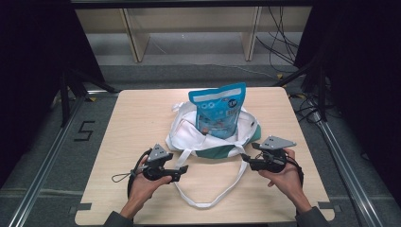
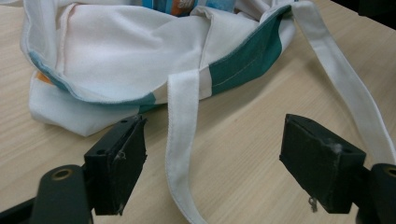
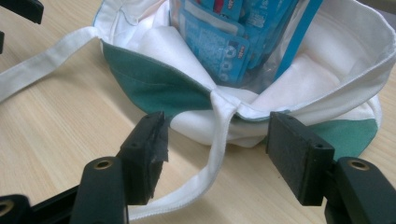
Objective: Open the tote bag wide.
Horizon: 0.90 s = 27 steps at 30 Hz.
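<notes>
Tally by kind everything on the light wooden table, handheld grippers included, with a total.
White and green cloth tote bag with a long white strap: 1
Blue plastic snack pouch standing in the bag: 1
Black two-jaw grippers, both open with the strap between their jaws untouched: 2, the left gripper and the right gripper
Total: 4

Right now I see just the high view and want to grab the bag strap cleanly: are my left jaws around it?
Observer: Yes. In the left gripper view the strap runs between the open jaws of the left gripper, touching neither pad.
Operator: And the right side?
Observer: The right gripper is open too, straddling the strap where it joins the bag.
Operator: Is the pouch in the way?
Observer: No, the blue pouch stands inside the bag, behind the rim.
</notes>
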Tool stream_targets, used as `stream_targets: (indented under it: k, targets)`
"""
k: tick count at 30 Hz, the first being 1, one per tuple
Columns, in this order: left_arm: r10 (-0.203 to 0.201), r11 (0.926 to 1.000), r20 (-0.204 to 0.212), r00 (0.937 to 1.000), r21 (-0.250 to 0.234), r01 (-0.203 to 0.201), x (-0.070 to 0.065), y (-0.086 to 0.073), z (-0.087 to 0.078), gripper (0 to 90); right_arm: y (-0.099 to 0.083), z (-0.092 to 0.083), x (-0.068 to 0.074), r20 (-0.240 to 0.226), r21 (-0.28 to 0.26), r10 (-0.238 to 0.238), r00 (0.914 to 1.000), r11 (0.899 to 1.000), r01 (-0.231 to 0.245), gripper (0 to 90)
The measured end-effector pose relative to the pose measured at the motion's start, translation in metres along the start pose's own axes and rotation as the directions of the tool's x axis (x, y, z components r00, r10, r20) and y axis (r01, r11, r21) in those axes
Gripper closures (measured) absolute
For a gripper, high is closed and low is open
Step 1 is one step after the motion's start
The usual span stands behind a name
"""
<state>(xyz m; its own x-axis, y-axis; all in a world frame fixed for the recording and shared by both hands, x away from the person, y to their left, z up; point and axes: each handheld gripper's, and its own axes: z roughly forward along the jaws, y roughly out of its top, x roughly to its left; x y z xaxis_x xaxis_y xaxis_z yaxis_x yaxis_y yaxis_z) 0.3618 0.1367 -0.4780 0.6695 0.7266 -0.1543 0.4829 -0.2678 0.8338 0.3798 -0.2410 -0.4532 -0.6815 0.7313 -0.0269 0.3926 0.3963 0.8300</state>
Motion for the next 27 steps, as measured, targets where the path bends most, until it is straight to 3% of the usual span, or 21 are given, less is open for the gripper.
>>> stream_targets:
  k: [2,7,8,11,12,16,22,24,25,27]
  targets:
    - [0.007,1.0,-0.001,1.0,-0.001,-0.007,-0.002,-0.004,-0.004,21.6,-0.001,0.0,-0.001,0.004,-0.006,-0.019,0.9998,1.0,0.019,38.7]
    - [-0.003,1.0,-0.005,1.0,-0.005,0.003,-0.005,-0.009,-0.008,21.6,-0.002,-0.001,-0.002,0.002,-0.003,-0.016,0.9999,1.0,0.016,38.6]
    - [0.019,0.9998,-0.012,0.9997,0.001,-0.019,-0.005,-0.01,-0.009,22.0,-0.004,-0.002,0.0,-0.002,0.011,0.012,0.9999,1.0,-0.012,38.6]
    - [0.013,0.9999,-0.018,0.9997,-0.01,-0.014,-0.007,-0.013,-0.01,22.0,-0.005,-0.002,-0.001,-0.002,0.018,0.01,0.9999,1.0,-0.01,38.5]
    - [0.018,0.9998,-0.015,0.9997,-0.003,-0.018,-0.007,-0.014,-0.011,22.0,-0.005,-0.001,-0.003,-0.001,0.007,-0.021,0.9998,1.0,0.021,38.3]
    - [0.028,0.9996,-0.009,0.9996,-0.008,-0.028,-0.01,-0.018,-0.013,21.7,-0.006,-0.004,0.001,0.007,0.008,-0.022,0.9997,1.0,0.022,37.5]
    - [0.028,0.9996,-0.005,0.9996,-0.006,-0.028,-0.014,-0.025,-0.015,21.4,-0.009,-0.008,0.005,0.014,0.009,-0.023,0.9996,1.0,0.023,36.9]
    - [0.01,0.9999,-0.005,0.9999,-0.007,-0.01,-0.016,-0.027,-0.016,21.4,-0.012,-0.01,0.006,0.015,0.013,-0.03,0.9994,0.999,0.03,36.6]
    - [0.037,0.9993,0.0,0.9993,0.004,-0.037,-0.015,-0.028,-0.017,21.4,-0.013,-0.01,0.008,0.012,0.017,-0.028,0.9995,0.999,0.028,36.5]
    - [0.038,0.9993,-0.003,0.9993,0.003,-0.038,-0.016,-0.028,-0.018,21.5,-0.014,-0.011,0.009,0.014,0.02,-0.034,0.9993,0.999,0.034,36.3]
